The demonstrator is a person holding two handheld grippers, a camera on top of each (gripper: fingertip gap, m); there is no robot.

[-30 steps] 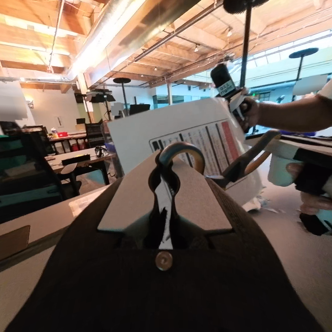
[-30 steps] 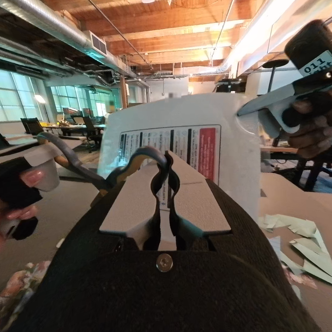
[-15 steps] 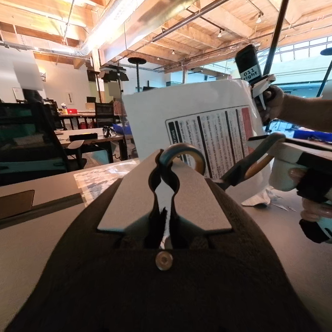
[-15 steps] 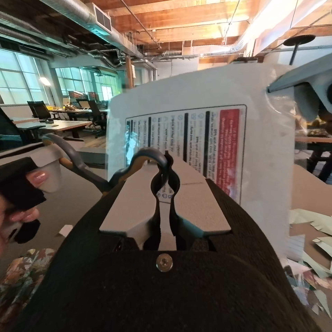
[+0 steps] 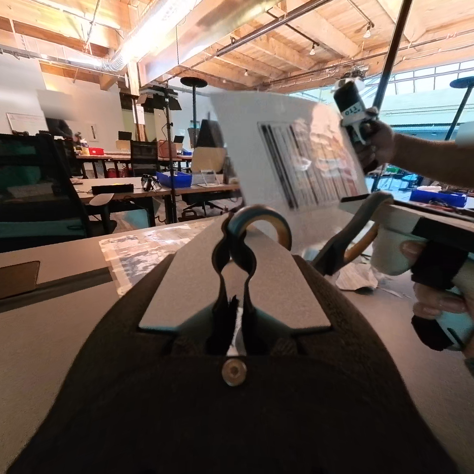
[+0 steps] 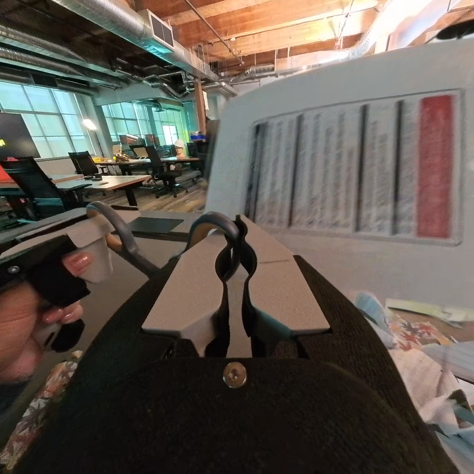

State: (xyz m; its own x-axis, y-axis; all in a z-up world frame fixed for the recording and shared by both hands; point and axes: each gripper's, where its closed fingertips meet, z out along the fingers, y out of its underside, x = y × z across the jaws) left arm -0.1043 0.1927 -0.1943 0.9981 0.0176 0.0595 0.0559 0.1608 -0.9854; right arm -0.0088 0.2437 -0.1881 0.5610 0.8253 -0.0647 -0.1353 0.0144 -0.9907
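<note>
My left gripper (image 5: 234,230) is shut on one grey-blue handle loop (image 5: 259,218) of a pair of scissors. My right gripper (image 6: 237,228) is shut on the other handle loop (image 6: 213,223). Each shows in the other's view: the right gripper (image 5: 379,205) at the right, the left gripper (image 6: 89,225) at the left, both held by hands. The blades are hidden behind my fingers. A white sheet with a printed panel (image 5: 256,143) hangs upright just beyond the scissors, held at its top corner by a third black gripper (image 5: 351,107) in another hand. The sheet (image 6: 333,269) is motion-blurred.
A grey table (image 5: 51,333) lies below, with a glossy printed sheet (image 5: 143,246) flat on it and a dark patch (image 5: 18,274) at the left. Cut paper scraps (image 6: 423,333) litter the right side. A dark pole (image 5: 384,51) stands behind. Desks and chairs fill the room beyond.
The white sheet has swung and tilted, and now looms larger and farther right in the right wrist view. Both grippers stay shut on the scissor handles.
</note>
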